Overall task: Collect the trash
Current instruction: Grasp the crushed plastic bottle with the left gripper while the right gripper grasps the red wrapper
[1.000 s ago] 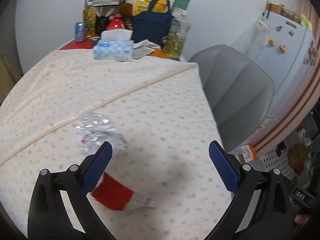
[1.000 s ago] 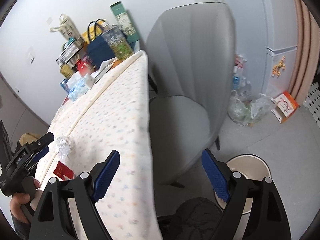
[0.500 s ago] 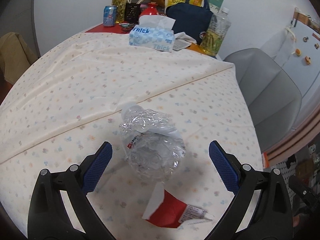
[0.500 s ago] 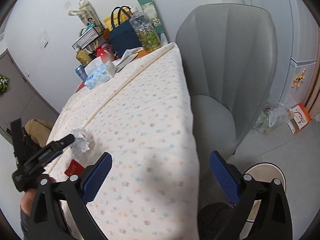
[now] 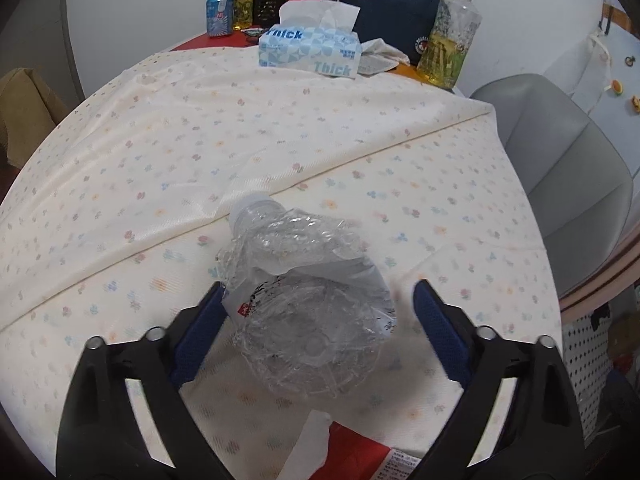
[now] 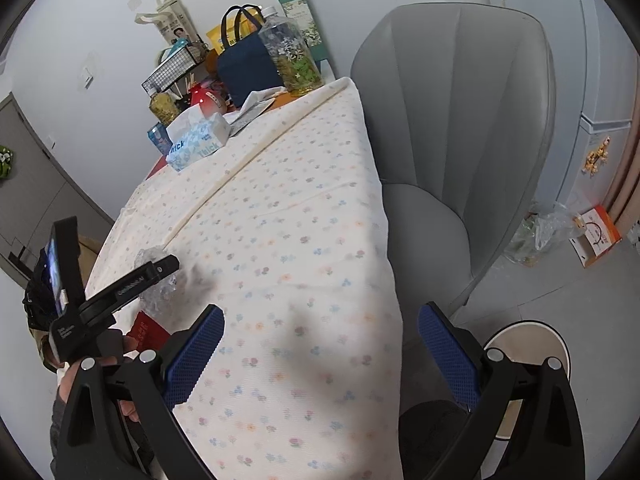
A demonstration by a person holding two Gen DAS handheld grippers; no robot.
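Observation:
A crushed clear plastic bottle [image 5: 304, 304] lies on the flowered tablecloth [image 5: 160, 152], its cap pointing away from me. My left gripper [image 5: 318, 290] is down around it and its jaws are closing. The left pad touches the bottle's label edge; the right pad stands a little apart from it. A torn red wrapper [image 5: 360, 456] lies just below the bottle. In the right wrist view the bottle [image 6: 160, 292] and the wrapper [image 6: 148, 330] sit at the left, under one left finger [image 6: 152, 272]. My right gripper [image 6: 320, 314] hangs open and empty over the table's right edge.
At the table's far end stand a tissue box [image 5: 308, 50], a navy bag [image 5: 392, 12], a large bottle of yellow liquid [image 5: 448, 40] and a can [image 5: 219, 14]. A grey chair [image 6: 460, 140] stands against the right edge. A round pale bin [image 6: 532, 344] sits on the floor.
My left gripper has come down over the bottle, which now fills the space between narrower jaws. The right gripper's jaws widened and its view swung from the chair toward the table.

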